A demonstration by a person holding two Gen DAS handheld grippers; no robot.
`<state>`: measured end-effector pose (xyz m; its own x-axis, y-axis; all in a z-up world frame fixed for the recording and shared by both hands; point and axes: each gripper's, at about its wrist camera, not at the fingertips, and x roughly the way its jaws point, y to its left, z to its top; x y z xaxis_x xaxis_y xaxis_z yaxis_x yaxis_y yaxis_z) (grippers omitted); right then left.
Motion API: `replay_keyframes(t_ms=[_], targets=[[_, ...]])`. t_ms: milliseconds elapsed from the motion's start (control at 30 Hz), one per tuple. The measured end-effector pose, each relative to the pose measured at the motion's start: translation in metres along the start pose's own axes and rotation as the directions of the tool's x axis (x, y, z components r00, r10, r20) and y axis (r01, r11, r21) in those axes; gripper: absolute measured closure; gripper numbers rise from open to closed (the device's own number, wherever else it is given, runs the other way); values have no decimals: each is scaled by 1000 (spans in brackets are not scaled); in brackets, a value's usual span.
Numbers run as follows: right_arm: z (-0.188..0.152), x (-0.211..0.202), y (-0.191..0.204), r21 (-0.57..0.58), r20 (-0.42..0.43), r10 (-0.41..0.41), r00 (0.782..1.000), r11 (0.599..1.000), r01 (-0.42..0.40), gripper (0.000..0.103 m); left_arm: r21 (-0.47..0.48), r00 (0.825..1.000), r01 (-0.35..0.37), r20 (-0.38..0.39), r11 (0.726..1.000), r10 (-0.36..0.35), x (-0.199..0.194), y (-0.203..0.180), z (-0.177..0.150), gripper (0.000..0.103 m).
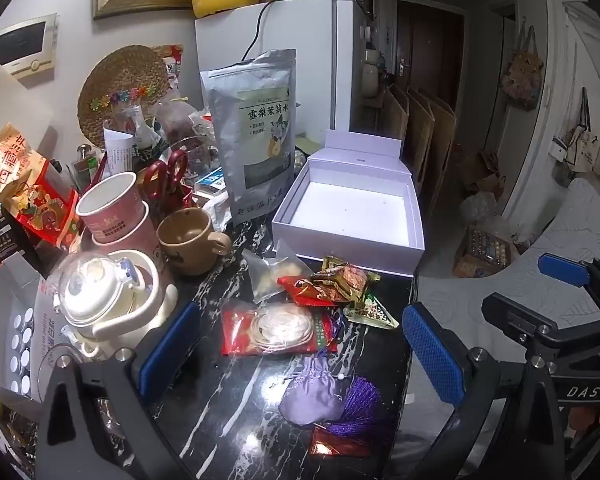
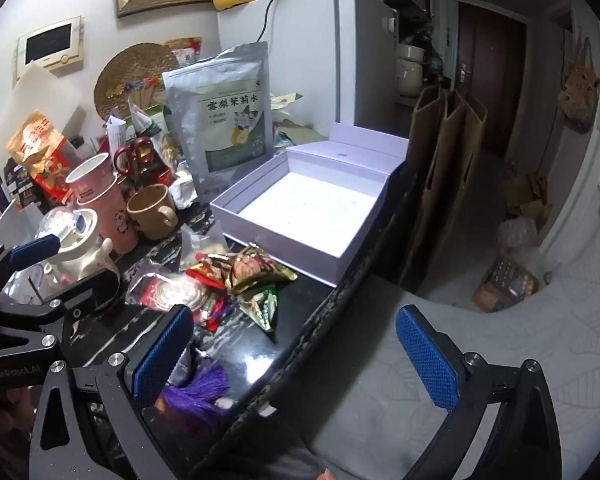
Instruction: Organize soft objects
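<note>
On the black marble table [image 1: 228,412] lie a lilac drawstring pouch [image 1: 312,396] with a purple tassel [image 2: 204,392], a red packet with a white coil [image 1: 278,330], a heap of foil snack packets [image 1: 336,284] and a green triangular packet [image 1: 374,312]. Behind them stands an open white box [image 1: 340,248], empty inside. My left gripper [image 1: 300,344] hovers open above the pouch and the red packet, touching neither. My right gripper [image 2: 294,344] is open too. It straddles the table's right edge, its left finger [image 2: 160,360] beside the tassel.
The table's left side is crowded: a white teapot [image 1: 104,300], pink paper cups [image 1: 112,208], a brown mug [image 1: 192,240], red scissors [image 1: 168,176] and a tall silver pouch [image 1: 256,132]. A white fridge [image 1: 300,40] stands behind. A grey quilted bed [image 2: 500,360] lies to the right.
</note>
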<state>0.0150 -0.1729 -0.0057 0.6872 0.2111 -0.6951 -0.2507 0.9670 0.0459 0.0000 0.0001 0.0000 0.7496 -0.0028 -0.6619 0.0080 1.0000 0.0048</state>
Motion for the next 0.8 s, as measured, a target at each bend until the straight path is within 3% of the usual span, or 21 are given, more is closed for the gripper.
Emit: replay_keyframes(t_ms=[800], targets=[[1,2,1,-8,-5,-6,1000,1000,6,0,-9,1000,19,-7,1000,-19,2,0,-2,0]])
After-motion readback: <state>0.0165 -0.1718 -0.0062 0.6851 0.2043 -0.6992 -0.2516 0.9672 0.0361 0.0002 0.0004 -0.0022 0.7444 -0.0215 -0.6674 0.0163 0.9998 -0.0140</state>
